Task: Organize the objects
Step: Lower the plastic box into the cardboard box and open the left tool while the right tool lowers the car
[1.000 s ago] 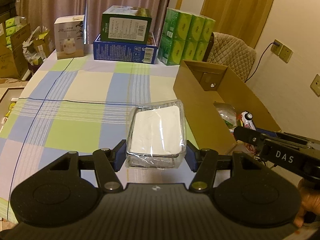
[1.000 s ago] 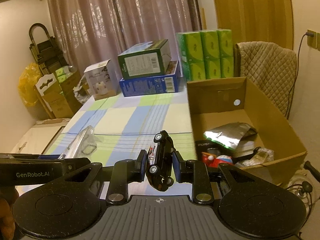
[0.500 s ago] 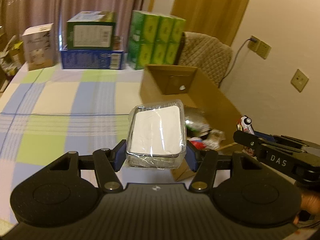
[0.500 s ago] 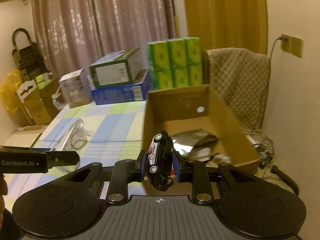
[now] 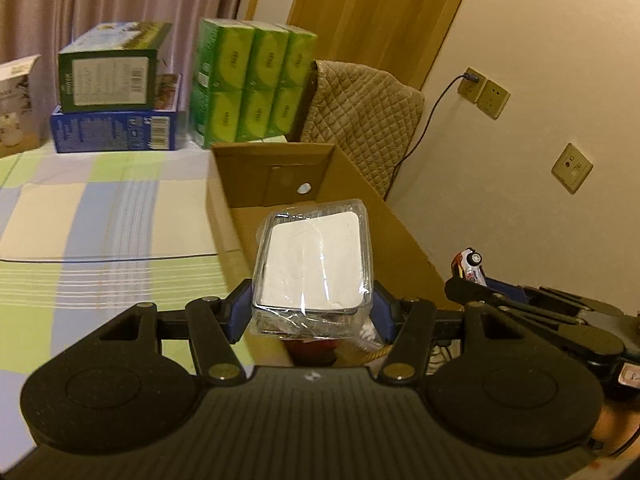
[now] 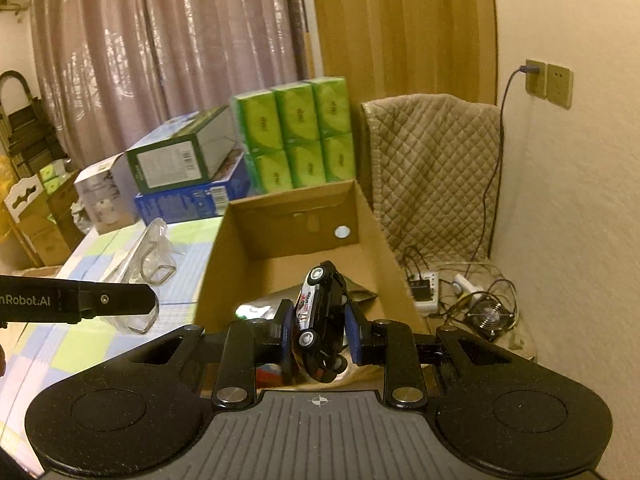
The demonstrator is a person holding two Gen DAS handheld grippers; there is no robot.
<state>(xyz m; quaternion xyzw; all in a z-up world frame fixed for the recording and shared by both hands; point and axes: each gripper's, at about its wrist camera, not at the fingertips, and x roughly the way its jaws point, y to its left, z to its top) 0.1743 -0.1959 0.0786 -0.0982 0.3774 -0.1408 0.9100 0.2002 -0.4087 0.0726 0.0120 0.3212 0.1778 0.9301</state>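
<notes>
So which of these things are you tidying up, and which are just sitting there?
Part of the job:
- clear plastic box, held in the left gripper
- toy car, held in the right gripper
- cardboard box, where things go

Just lying about:
- green tissue packs
- stacked boxes
- quilted chair cover
- cables on the floor

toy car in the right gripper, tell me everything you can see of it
The toy car is small, glossy black with a white side panel bearing red lettering, and has silver-hubbed wheels. It looks like painted metal or plastic. The right gripper pinches it between blue pads, tipped steeply with one end up. It hangs above the open cardboard box, touching nothing but the pads.
</notes>
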